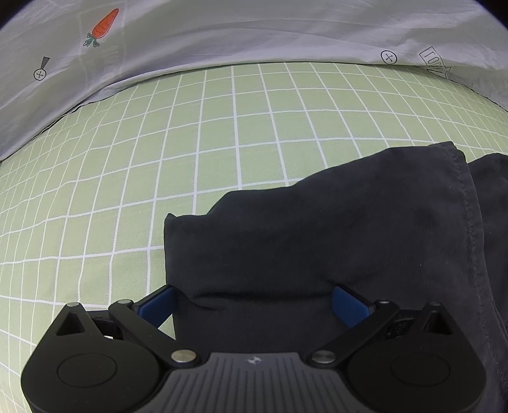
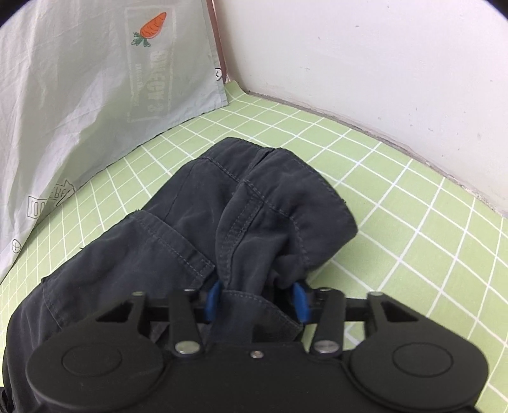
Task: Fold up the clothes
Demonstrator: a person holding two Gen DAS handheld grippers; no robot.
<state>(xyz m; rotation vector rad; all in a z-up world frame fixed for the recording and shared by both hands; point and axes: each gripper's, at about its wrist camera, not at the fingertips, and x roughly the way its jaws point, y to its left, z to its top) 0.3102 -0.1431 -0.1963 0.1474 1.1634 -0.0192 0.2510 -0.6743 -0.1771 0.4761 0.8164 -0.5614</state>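
A dark navy garment [image 1: 333, 228] lies on a green checked sheet [image 1: 190, 152]. In the left wrist view my left gripper [image 1: 254, 301] stands wide open, with a folded edge of the garment draped between its blue fingers [image 1: 158, 305]. In the right wrist view the same garment [image 2: 158, 241] shows stitched seams and a pocket. My right gripper [image 2: 257, 301] is partly closed, and a bunched fold of the cloth sits between its blue pads [image 2: 298, 298], which press it from both sides.
A pale grey cloth with a carrot print [image 1: 104, 27] hangs at the back, and it also shows in the right wrist view [image 2: 95, 82]. A white wall [image 2: 381, 63] meets the green sheet [image 2: 412, 222] on the right.
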